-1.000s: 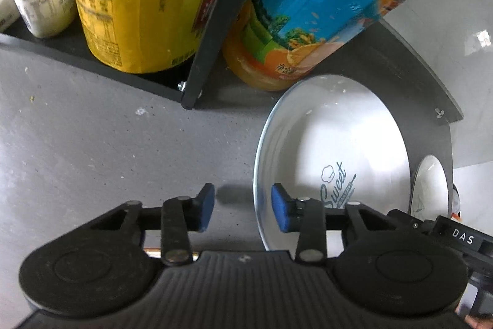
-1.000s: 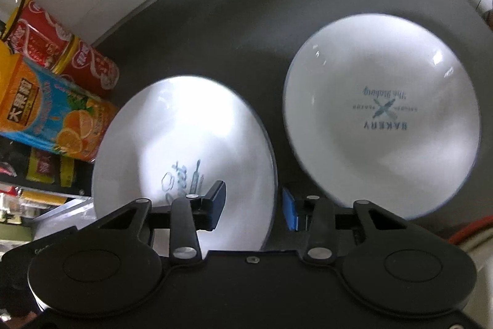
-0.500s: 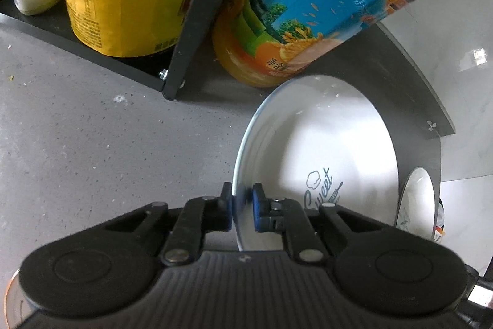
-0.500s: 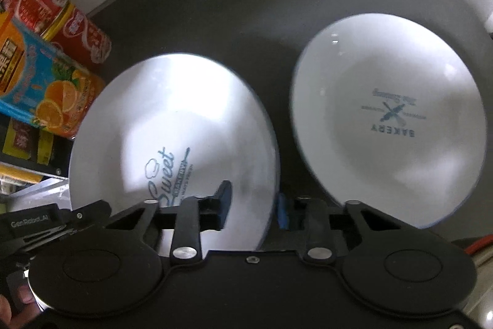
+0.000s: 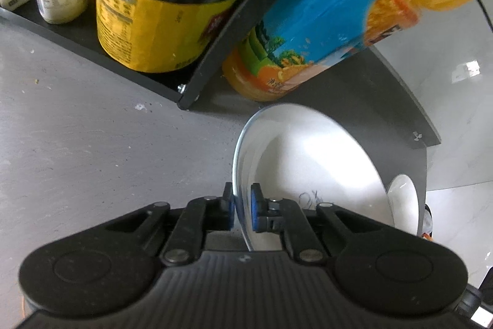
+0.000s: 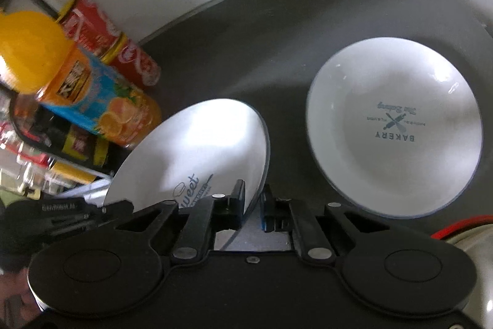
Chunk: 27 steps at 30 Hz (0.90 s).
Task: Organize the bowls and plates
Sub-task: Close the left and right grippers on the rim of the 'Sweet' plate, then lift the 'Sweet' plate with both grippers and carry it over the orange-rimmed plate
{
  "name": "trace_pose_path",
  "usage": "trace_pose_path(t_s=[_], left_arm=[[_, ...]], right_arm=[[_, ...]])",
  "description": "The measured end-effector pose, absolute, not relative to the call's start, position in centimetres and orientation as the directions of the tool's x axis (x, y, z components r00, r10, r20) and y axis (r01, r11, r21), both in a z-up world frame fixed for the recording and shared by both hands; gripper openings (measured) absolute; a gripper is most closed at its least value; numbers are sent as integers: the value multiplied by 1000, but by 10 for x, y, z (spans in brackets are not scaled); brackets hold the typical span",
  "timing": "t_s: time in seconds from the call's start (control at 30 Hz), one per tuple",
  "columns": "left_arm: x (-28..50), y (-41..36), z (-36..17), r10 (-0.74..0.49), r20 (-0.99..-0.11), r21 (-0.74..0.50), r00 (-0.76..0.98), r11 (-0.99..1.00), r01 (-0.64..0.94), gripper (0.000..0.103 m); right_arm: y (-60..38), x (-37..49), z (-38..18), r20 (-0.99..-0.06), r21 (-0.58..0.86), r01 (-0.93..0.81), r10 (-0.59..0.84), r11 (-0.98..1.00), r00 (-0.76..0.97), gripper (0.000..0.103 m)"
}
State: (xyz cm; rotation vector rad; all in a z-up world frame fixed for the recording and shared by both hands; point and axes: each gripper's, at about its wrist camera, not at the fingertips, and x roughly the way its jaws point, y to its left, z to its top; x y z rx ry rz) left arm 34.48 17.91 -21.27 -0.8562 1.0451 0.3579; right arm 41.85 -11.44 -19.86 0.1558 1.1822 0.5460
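Right at the front edge of the dark desk [image 6: 277,30], both grippers now have hold of the same white plate [image 6: 197,150], the one with "Sweet" printed on it. The left hand-held gripper [image 5: 241,210] has its blue pads pressed onto the plate's left rim, one pad each side of the edge. The right hand-held gripper [image 6: 252,205] is doing the same on the opposite rim, pinching it between its fingers.

What changed: a second ago both grippers were spread wide with the rim just sitting in the gap. Half a second ago the left one had already clamped down while the right was only closing in. Now both are shut on it, and the plate looks tipped up off the surface rather than lying flat, with its far edge raised toward the orange juice bottle [image 6: 92,107]. So I'd say the grab is done and the lift has started.

The second plate [image 6: 394,128], the "Bakery" one, sits flat on the desk to the right, well apart and in the same spot as before. My guess is the Sweet plate goes onto it to make a stack. The juice bottle and the red cans [image 6: 123,42] are close behind, so the swing has to stay clear of them.
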Motion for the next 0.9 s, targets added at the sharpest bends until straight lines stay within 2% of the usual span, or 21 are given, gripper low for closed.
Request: trace_pose_path(t_s=[0.53, 0.9], left_arm=[[300, 173, -163, -33, -844, -429, 535, 639, -638, 8], [243, 163, -157, 43, -856, -393, 516, 595, -701, 8]], right_arm=[[-123, 378, -175, -771, 403, -481, 572, 779, 280, 12], [-117, 346, -172, -745, 381, -620, 625, 686, 234, 13]])
